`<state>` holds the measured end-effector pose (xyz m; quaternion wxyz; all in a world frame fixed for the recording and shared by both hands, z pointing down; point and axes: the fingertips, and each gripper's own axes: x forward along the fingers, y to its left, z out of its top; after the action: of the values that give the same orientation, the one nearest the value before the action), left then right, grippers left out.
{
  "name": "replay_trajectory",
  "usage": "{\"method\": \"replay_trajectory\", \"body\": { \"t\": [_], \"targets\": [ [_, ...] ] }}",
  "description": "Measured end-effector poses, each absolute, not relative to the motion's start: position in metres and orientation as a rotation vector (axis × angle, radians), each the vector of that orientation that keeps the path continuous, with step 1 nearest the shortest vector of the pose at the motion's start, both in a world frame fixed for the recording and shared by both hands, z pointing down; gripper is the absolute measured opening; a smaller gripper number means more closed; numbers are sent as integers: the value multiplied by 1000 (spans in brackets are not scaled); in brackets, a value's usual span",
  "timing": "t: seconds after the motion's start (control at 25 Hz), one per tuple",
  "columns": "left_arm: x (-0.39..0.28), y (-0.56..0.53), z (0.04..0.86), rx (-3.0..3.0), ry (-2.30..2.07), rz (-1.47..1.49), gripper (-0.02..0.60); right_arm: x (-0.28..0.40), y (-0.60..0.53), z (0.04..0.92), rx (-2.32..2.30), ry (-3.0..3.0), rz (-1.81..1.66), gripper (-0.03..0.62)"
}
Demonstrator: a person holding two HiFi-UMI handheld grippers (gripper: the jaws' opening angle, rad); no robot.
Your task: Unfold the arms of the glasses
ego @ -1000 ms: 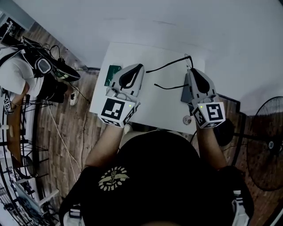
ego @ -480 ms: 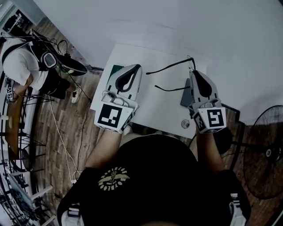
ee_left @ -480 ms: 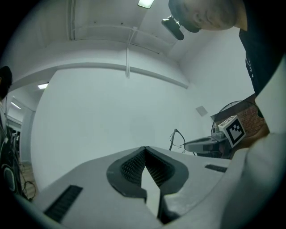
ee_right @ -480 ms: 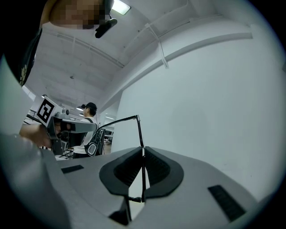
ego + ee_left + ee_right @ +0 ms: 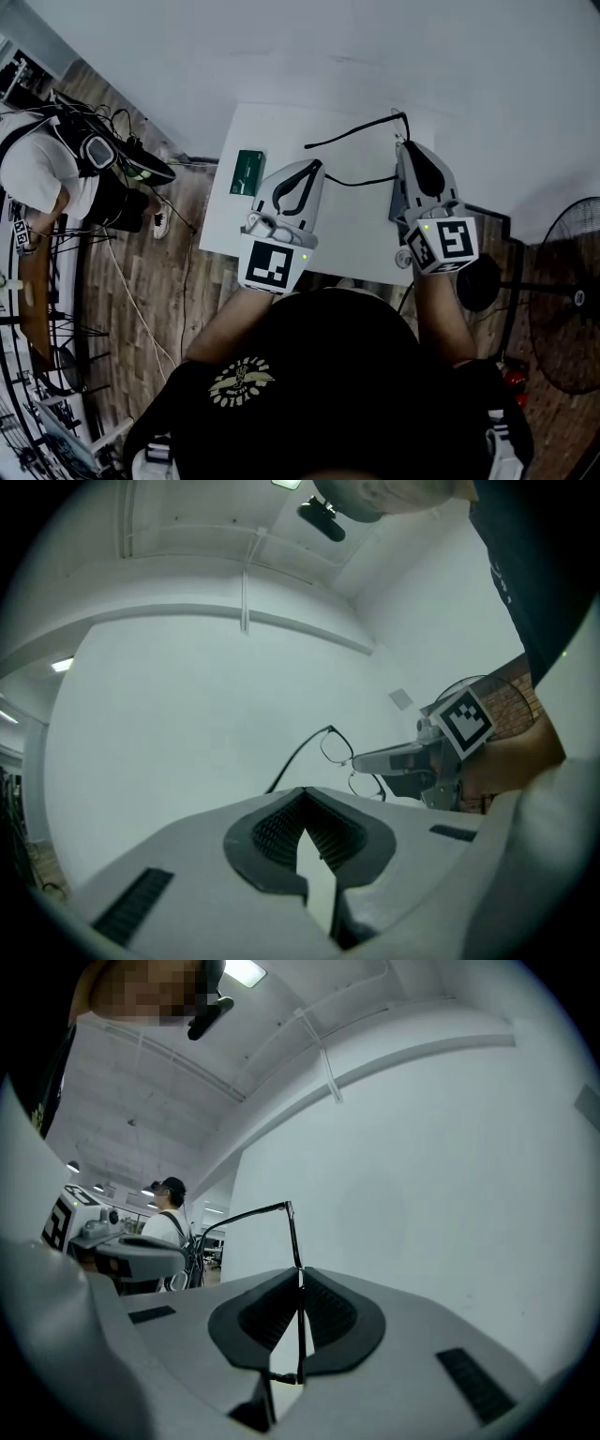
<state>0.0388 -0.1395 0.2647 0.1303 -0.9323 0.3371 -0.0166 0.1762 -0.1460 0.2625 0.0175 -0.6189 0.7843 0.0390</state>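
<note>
right claw (image 5: 300, 1274) is clamped on the front of the glasses (image 5: 337, 746), with the thin rim pinched between its pads, over the far right part of the white table (image 5: 347, 234). both arms of the glasses trail leftward from that grip, so their long axis runs left to right across the scene. left claw (image 5: 302, 794) sits to the left and slightly nearer, tips together with nothing between them. the free end of the near arm (image 5: 361, 181) lies just beside those tips. i judge the left claw is the one to swing that arm out, and it would need to part its jaws first.
</note>
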Motion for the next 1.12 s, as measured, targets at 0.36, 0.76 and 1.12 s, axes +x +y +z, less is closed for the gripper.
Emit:
{"method": "replay_trajectory", "body": {
  "t": [0.36,0.76,1.12],
  "targets": [
    [39,-167,330,-2914,779,-274,7,151,-159,265,-1987,2344,78,20],
    [-6,-208,326,-2923,812,-242,8,135,-173,286,-2142,2251,13,18],
    [-80,-277,299,-2996,959,-106,6,120,-170,307,-2260,2205,-18,18]
  ]
}}
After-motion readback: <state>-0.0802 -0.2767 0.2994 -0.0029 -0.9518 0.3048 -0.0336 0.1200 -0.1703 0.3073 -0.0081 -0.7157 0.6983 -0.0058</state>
